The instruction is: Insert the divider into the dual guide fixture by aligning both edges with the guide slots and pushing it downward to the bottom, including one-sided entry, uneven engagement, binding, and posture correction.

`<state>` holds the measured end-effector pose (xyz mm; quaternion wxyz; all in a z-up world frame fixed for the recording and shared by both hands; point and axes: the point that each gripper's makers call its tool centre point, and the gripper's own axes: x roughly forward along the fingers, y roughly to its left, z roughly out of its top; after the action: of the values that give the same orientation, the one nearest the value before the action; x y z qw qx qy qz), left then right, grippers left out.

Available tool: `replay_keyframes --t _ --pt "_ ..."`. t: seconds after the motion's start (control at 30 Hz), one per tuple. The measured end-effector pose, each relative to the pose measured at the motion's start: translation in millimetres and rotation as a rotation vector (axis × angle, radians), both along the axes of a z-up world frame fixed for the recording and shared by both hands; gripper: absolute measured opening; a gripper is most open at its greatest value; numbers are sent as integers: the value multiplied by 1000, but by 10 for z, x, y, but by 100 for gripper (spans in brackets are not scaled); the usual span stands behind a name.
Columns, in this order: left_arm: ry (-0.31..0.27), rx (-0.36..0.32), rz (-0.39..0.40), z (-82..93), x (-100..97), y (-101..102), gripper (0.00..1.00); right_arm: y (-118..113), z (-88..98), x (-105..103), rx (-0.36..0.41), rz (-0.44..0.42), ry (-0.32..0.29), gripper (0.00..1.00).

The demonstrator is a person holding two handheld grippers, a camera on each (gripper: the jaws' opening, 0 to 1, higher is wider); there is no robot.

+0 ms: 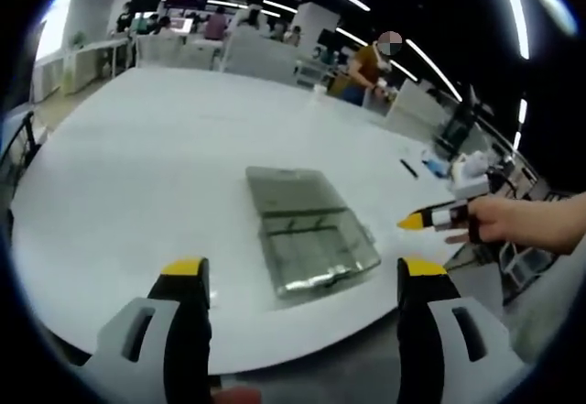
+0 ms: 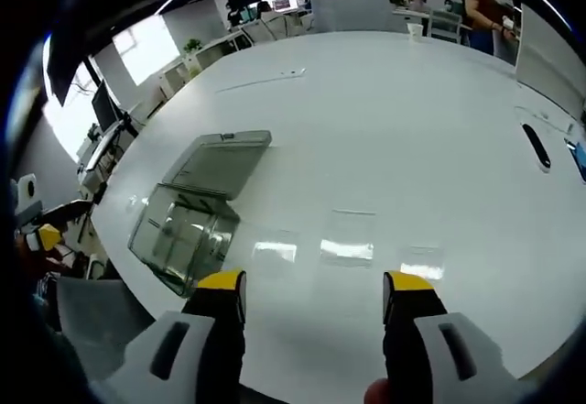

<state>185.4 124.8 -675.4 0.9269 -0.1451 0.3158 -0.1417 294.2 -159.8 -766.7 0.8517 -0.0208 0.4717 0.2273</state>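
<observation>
Clear plastic is what the fixture (image 1: 311,230) looks like from here: a see-through box with its lid folded open flat behind it, lying on the white surface (image 1: 137,166). Faint lines inside may be the guide slots or a divider; I cannot tell which, and no loose divider is plain to see.

Both grippers are spread open and carry nothing. The left gripper (image 1: 302,280) points almost straight at the box, which lies just ahead between its jaws, long axis running away and slightly leftward. From the right gripper (image 2: 311,294) the box (image 2: 188,225) sits off to its left, further out, so the left hand looks nearer. In the left gripper view the right gripper (image 1: 439,218) hovers beside the box, held by a hand (image 1: 513,221).
</observation>
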Motion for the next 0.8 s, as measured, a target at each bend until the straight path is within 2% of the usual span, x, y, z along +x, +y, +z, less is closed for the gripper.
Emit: replay_keyframes --t 0.27,0.8 --pt "5 3 7 -13 -4 49 82 -51 -113 63 -40 7 17 50" --pt "16 1 5 -65 30 83 82 -120 -348 214 -101 23 61 44"
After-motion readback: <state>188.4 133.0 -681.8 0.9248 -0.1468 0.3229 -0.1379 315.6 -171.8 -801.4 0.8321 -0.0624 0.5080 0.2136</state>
